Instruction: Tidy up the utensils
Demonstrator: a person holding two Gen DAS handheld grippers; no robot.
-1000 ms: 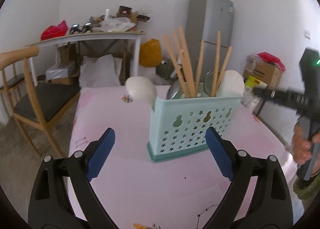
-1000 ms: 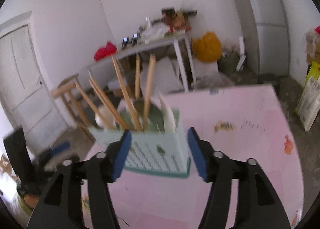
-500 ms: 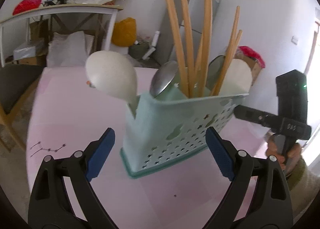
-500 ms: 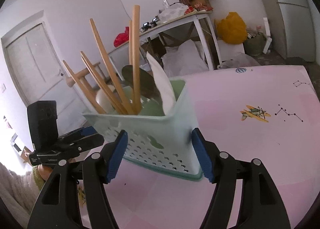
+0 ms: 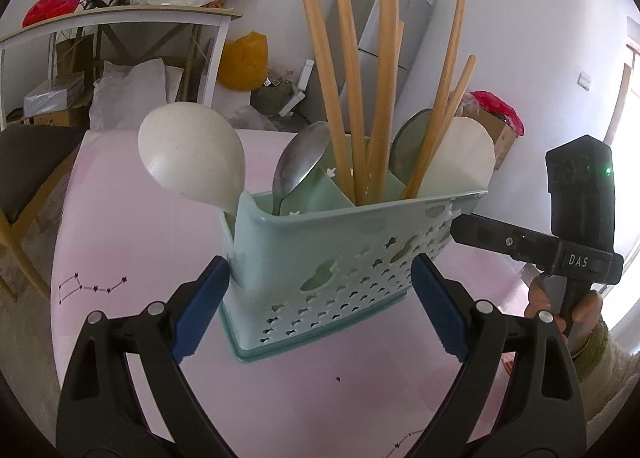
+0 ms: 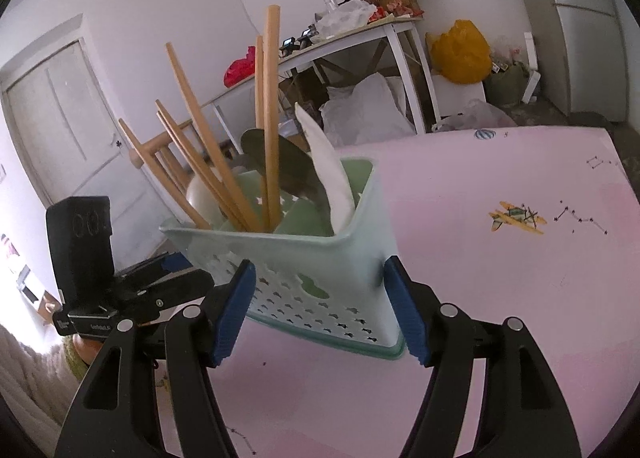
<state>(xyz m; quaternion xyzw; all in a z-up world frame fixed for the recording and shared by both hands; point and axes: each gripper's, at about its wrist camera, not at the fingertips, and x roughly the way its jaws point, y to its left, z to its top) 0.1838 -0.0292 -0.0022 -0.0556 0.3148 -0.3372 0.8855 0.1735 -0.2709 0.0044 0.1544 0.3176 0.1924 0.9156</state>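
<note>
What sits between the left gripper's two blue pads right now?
In the left wrist view, the mint utensil caddy fills the space between the left gripper fingers; its corners reach both pads, though firm contact is unclear.

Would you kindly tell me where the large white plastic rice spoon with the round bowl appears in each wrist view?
Left wrist view: the large white plastic rice spoon sticks out of the left end of the pale green plastic utensil caddy.
Right wrist view: mostly hidden, a white patch behind the wooden chopsticks.
Shared landmark: the caddy.
</note>
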